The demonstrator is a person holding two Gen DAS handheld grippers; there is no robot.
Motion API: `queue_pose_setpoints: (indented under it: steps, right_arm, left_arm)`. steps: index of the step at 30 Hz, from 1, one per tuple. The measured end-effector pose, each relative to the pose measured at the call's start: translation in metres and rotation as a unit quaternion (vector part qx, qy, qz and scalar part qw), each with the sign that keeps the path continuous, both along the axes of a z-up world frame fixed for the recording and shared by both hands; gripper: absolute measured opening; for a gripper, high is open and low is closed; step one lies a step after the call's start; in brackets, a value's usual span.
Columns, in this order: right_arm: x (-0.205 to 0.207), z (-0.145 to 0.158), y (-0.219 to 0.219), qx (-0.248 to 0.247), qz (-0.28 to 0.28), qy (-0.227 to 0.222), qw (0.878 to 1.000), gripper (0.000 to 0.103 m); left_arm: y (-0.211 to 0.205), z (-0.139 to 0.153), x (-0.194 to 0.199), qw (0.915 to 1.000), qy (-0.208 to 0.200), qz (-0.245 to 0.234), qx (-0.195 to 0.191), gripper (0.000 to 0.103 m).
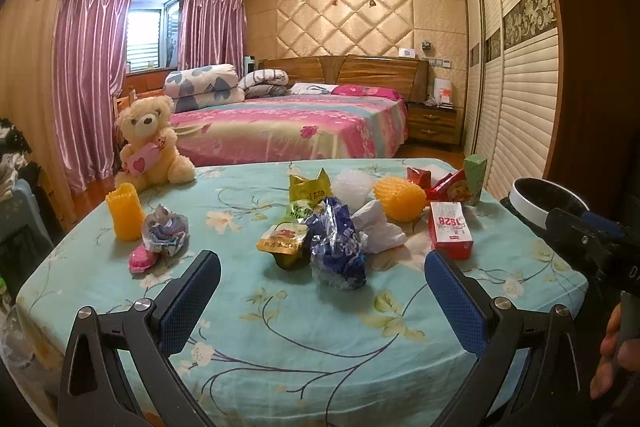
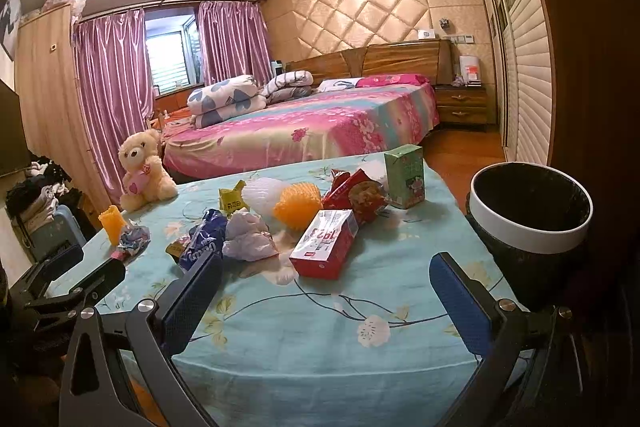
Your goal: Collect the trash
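Note:
Several pieces of trash lie on the table with the teal floral cloth: a blue wrapper, a gold cup, crumpled white plastic, a red carton, an orange foam net and a green carton. A white-rimmed black bin stands at the table's right edge. My left gripper is open and empty, just short of the blue wrapper. My right gripper is open and empty, just short of the red carton.
A teddy bear sits at the table's far left corner, near a second orange net and a crumpled wrapper. A bed lies beyond the table. A wardrobe lines the right side.

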State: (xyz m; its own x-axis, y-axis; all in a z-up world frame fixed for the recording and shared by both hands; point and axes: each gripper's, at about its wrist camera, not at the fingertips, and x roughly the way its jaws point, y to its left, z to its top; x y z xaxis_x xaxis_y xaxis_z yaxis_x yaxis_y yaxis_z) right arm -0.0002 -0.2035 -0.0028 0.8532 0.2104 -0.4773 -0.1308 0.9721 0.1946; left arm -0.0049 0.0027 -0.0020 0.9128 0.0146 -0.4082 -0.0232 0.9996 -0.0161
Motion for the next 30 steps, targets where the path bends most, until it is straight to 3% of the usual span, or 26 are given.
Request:
queue_pose_setpoints:
  steps: [30]
  right_arm:
    - [-0.0007,-0.0016,0.003,0.004,0.0,0.008,1.0,0.103]
  left_arm:
    - [-0.0013,-0.0014,0.0011,1.0,0.0,0.0,0.002,0.102]
